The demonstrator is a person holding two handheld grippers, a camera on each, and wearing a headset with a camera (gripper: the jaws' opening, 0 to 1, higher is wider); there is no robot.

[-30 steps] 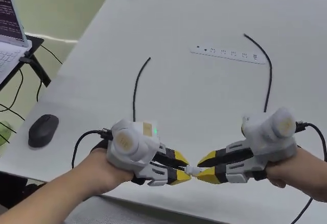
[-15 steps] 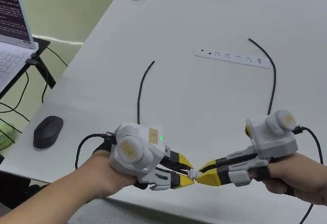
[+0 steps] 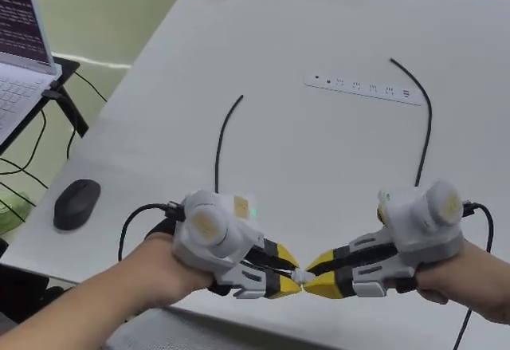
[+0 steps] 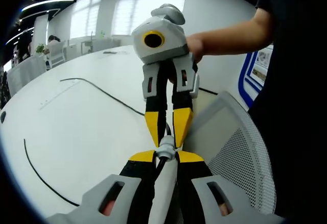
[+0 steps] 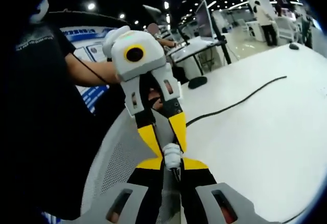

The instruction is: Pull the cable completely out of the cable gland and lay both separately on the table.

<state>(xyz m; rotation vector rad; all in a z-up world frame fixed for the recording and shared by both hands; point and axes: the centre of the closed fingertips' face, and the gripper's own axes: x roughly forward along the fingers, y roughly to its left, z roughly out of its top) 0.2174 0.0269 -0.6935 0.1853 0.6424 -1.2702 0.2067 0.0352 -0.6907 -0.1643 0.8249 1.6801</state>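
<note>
Well short of the power strip (image 3: 362, 88), the left gripper (image 3: 287, 277) clamps the white cable gland (image 4: 166, 146) while the right gripper (image 3: 317, 275) pinches what looks like the black cable (image 5: 176, 173) at its mouth: extraction in hand, a straight pull apart likely next, then the 2 pieces laid down separately.

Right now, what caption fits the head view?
Left tool grips the white cable gland, right tool pinches its black cable, tip to tip.

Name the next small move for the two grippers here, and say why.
Probably draw the right gripper straight away from the left gripper: both look shut tip to tip, left on the white cable gland, right on the black cable, which is not yet out.
</note>
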